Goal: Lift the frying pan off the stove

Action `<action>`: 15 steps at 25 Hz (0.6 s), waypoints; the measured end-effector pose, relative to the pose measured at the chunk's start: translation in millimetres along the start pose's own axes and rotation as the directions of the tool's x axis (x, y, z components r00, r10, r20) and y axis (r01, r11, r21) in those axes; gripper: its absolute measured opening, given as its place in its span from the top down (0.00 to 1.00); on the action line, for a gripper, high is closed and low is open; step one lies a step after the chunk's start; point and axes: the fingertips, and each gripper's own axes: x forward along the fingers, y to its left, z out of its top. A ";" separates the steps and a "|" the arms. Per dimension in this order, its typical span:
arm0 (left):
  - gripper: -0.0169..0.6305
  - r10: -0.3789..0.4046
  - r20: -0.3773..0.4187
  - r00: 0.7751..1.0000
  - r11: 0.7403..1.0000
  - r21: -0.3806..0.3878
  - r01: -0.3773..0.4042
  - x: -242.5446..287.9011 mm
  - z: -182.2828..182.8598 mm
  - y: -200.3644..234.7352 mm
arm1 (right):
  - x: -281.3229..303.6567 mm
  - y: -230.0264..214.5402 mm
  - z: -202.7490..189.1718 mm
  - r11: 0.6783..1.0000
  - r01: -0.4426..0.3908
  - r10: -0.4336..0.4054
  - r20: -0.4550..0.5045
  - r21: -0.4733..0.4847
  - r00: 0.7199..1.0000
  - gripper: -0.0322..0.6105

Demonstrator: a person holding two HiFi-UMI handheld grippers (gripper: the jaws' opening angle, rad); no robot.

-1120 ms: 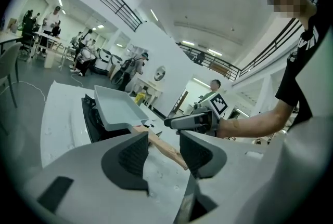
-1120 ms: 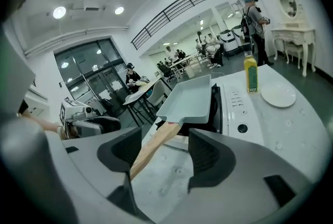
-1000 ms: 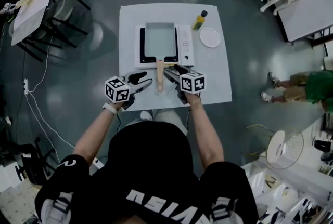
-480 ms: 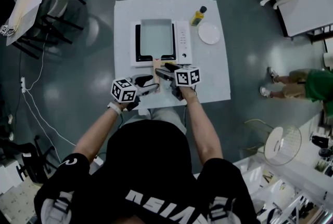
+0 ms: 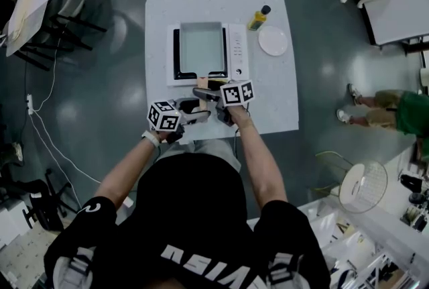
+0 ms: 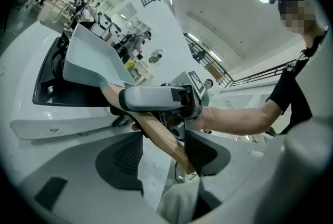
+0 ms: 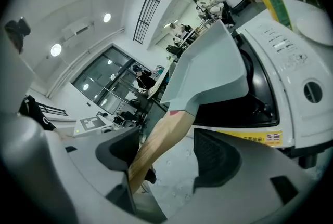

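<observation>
Well, the frying pan sits flat on the black top of the stove, on the white table, with its wooden handle reaching toward the near edge, where both tongs meet it. The left gripper comes in from the left and the right gripper from the right. Both have just been opening and stand wide. Each has the handle running between its jaws: in the left gripper view the handle's near end lies close to one pad, and in the right gripper view it lies close along one jaw, but no pair of pads presses on it. To my eye, the grip should be taken squarely across the wood, one pair further up the handle than the other, both clamped firmly before any lift. The pan's weight sits far out from the handle and would tip it otherwise.
</observation>
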 end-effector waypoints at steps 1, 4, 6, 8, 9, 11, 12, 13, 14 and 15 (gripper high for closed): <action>0.61 -0.010 0.003 1.000 1.000 -0.010 0.010 1.2 -0.1 -0.5 | 2.8 1.2 -0.9 1.000 -0.016 0.016 -0.010 0.007 1.000 0.48; 0.61 -0.044 0.010 0.999 0.998 -0.040 0.045 4.9 -0.6 -2.9 | 9.5 3.5 -2.6 0.998 -0.058 0.059 -0.030 0.032 0.998 0.48; 0.61 -0.073 0.013 0.997 0.996 -0.055 0.073 9.1 -0.4 -4.9 | 12.9 3.1 -2.9 0.995 -0.081 0.083 -0.041 0.049 0.996 0.48; 0.61 -0.095 0.016 0.995 0.993 -0.068 0.095 14.5 0.4 -6.3 | 15.1 2.8 -3.1 0.993 -0.101 0.104 -0.050 0.065 0.993 0.48; 0.61 -0.102 0.019 0.995 0.992 -0.075 0.103 16.9 1.0 -6.4 | 15.8 2.9 -3.2 0.991 -0.109 0.113 -0.053 0.071 0.992 0.48; 0.61 -0.115 0.027 0.993 0.988 -0.097 0.118 20.3 1.8 -5.7 | 17.5 3.4 -3.4 0.988 -0.126 0.131 -0.055 0.087 0.990 0.48; 0.61 -0.122 0.029 0.992 0.986 -0.108 0.125 21.2 1.7 -5.0 | 18.6 3.7 -3.4 0.986 -0.134 0.140 -0.054 0.097 0.989 0.48; 0.61 -0.129 0.030 0.991 0.984 -0.118 0.132 21.5 1.2 -4.2 | 19.9 4.2 -3.3 0.983 -0.145 0.151 -0.051 0.108 0.987 0.48; 0.61 -0.135 0.030 0.990 0.983 -0.124 0.138 21.3 0.7 -3.5 | 21.3 5.1 -3.0 0.980 -0.159 0.165 -0.047 0.120 0.985 0.49; 0.62 -0.140 0.030 0.990 0.981 -0.128 0.143 20.9 0.5 -3.1 | 22.5 6.6 -2.8 0.976 -0.175 0.182 -0.042 0.130 0.982 0.51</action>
